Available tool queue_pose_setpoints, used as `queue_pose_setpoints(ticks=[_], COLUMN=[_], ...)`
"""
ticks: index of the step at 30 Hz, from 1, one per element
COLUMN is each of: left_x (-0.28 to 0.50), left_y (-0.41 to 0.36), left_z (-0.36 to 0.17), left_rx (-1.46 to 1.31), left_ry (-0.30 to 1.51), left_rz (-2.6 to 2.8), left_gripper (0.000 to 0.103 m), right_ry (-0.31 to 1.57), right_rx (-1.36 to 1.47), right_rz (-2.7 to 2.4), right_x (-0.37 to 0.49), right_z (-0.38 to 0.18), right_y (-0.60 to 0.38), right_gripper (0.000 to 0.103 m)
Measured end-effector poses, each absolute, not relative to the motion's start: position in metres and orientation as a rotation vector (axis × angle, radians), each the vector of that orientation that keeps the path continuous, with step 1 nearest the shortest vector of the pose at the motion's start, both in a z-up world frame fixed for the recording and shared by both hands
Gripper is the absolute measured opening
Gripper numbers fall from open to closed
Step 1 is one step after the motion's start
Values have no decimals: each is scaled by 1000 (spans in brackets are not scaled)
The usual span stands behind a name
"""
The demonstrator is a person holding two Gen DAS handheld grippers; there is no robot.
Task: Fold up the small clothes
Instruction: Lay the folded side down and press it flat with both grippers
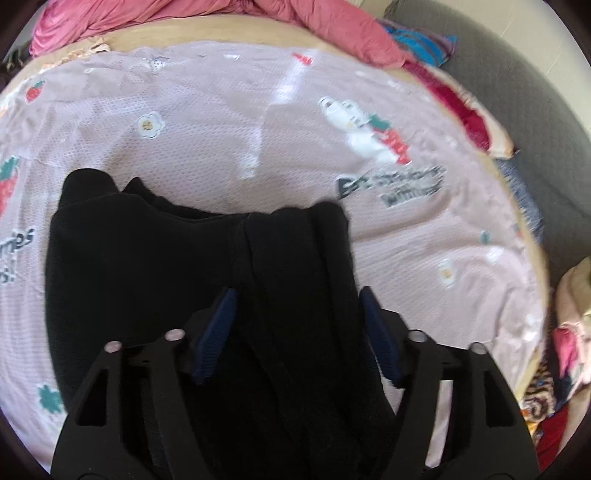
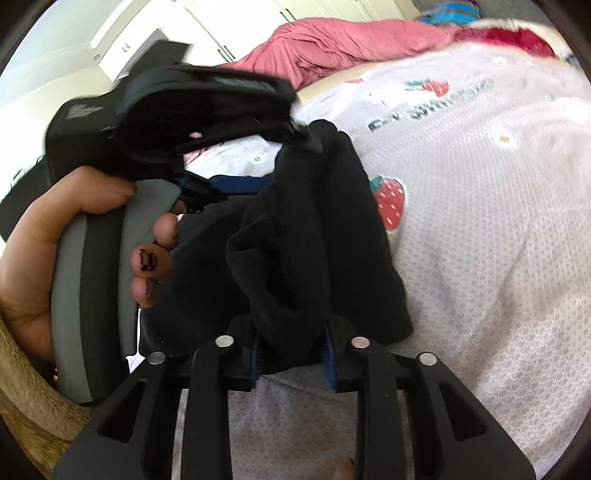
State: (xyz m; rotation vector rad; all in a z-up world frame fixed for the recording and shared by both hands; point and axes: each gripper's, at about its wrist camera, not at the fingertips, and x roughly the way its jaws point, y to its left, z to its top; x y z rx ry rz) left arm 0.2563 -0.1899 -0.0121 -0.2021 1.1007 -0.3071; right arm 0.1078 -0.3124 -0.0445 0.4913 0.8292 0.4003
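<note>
Nearest the left wrist camera, the left gripper (image 1: 295, 306) points steeply down with its jaws standing wide; its blue pads (image 1: 216, 332) flank a ridge of the black garment (image 1: 166, 258) without pressing on it, fabric lying loose between them. The right wrist view shows the right gripper (image 2: 293, 350) lower and closer to level, its jaws narrow, with a bunched fold of the same black garment (image 2: 295, 258) sitting between the blue pads (image 2: 330, 360); whether they still pinch it cannot be told for sure, though the cloth fills the gap. To the left in that view a person's hand (image 2: 55, 258) wraps the grey handle of the other gripper, fingernails dark, a tan fuzzy sleeve (image 2: 29, 387) at the wrist. The black garment lies partly folded and rumpled on the bed, on a pale pink mesh bedsheet (image 1: 221, 122) printed with strawberries (image 2: 389, 201), daisies and dark lettering (image 1: 402, 184), roughly at the middle of the sheet toward its near edge. Farther on, a rose-pink blanket (image 1: 147, 22) is heaped along the far edge of the bed, with a red cloth (image 1: 458, 107) and a blue striped cloth (image 1: 421, 44) near the far right corner, and white cupboard doors (image 2: 236, 22) stand beyond.
</note>
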Motion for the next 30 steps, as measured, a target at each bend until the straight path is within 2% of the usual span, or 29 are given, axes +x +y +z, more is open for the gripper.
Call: queue_pose_setpoints(ticks=[3,6,9,13,14,24,30], left_x=[252,243,233,215,212,184,178], left_y=[-184,-169,-151,-115,-107,-62,-62], left_z=[-5,7,16,13,12,-12,-18], left_rx=[-247,-286,-286,-260,-259,-278,-270], left_ry=[1068,1016,972,937,936,973,981], left_rz=[-338,-357,-332,-229,-209,-143,-166], left_gripper=[67,67,68,68,68,68,68], right_ry=[855,877,899,896,888,1044,1084], right_rx=[553,600,646,714,727,713,638], right_rz=[412,442,477,542,557,596,576], right_x=[106,102,98,94,97,192,226], right_z=[-49,-50,-47,-35,-30,-26,-31], right_y=[-320,-325,-330,-340,-343,-343,-330], right_gripper=[28,35,46,76,78,78,65])
